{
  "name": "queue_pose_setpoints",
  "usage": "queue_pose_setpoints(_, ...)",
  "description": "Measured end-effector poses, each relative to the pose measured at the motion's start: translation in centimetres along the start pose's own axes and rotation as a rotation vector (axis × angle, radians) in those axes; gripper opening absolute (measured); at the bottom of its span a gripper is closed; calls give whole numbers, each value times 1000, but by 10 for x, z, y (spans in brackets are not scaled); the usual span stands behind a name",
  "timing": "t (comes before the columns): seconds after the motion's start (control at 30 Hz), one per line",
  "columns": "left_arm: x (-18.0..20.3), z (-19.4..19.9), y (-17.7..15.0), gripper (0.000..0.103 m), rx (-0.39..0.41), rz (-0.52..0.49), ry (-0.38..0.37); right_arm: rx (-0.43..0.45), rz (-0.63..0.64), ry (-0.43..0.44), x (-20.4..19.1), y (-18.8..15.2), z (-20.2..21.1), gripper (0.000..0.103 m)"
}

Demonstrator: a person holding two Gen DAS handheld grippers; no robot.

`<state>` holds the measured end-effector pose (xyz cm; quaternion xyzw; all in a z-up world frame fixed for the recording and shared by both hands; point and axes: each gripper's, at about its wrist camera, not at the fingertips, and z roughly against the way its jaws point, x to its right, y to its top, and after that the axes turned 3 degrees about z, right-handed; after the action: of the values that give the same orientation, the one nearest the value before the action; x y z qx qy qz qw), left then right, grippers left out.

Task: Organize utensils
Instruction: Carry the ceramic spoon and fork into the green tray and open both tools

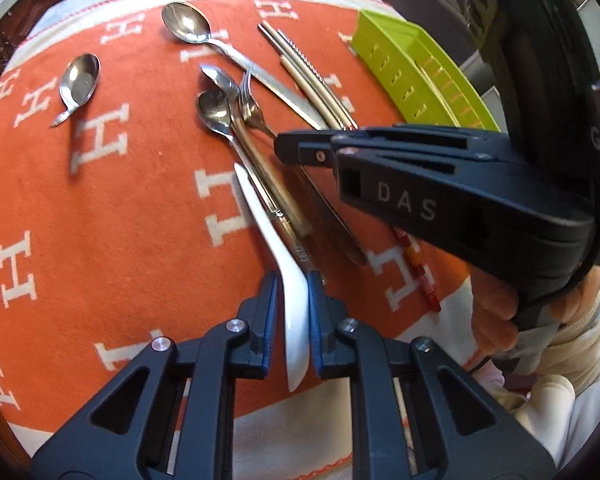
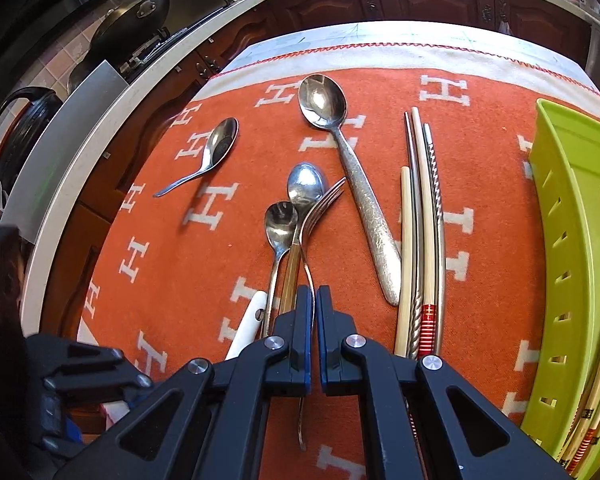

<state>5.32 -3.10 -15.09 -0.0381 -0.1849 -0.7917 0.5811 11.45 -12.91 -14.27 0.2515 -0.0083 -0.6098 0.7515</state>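
both tongs [image 1: 293, 280] [image 2: 315, 292] angled steeply down, left gripping white spoon [image 1: 288, 280]

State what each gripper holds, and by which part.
The left gripper is closed on the white ceramic spoon, near its bowl end. The right gripper pinches the fork by its thin metal handle, well below the tines.

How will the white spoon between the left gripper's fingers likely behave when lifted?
The white spoon looks glossy, like glazed ceramic, so it may slip between the left gripper's pads. It is probably rigid and could chip if dropped. Its handle lies against the metal spoons, so lifting may nudge them.
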Motion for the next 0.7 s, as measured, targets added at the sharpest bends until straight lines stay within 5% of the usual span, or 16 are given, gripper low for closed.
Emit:
queue_pose_setpoints(0.47,-19,39,18,9,107,106,55,45,-71,45,12,-4,26,2)
queue_pose_setpoints(0.7,29,60,61,9,187,48,2,149,-116,14,33,-15,90,2)
